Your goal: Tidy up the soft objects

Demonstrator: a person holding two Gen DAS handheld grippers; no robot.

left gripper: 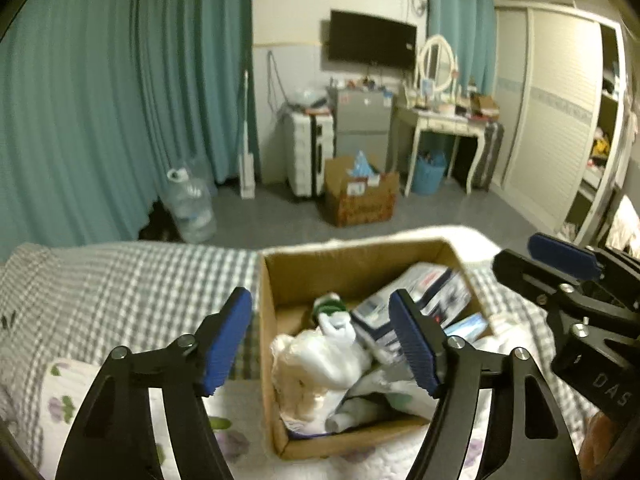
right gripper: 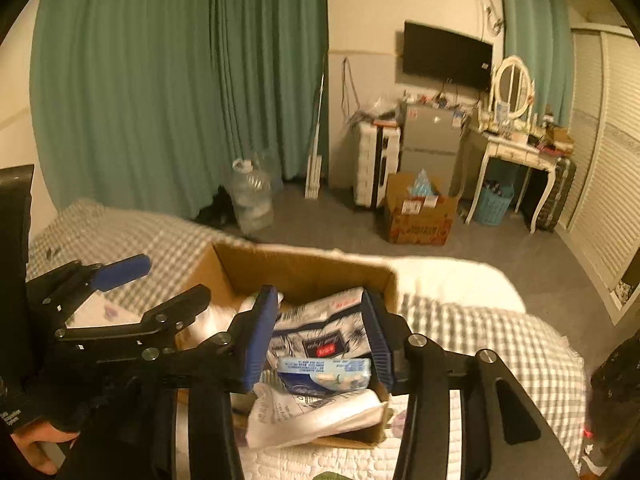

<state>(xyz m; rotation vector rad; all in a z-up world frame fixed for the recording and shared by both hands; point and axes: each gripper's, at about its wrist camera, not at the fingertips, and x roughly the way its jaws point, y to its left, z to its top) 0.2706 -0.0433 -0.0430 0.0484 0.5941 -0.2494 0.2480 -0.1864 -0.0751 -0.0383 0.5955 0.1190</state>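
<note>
An open cardboard box sits on the bed and holds several soft packs: a white plastic bag, a white and blue tissue pack, a small blue pack and a white bag. My left gripper is open above the box, empty. My right gripper is open, its pads either side of the tissue pack without a visible grip. The right gripper also shows at the left wrist view's right edge, and the left gripper at the right wrist view's left.
The bed has a grey checked cover and a white floral quilt. Beyond it are the floor, a water jug, another cardboard box, a suitcase, a small fridge, a vanity table and teal curtains.
</note>
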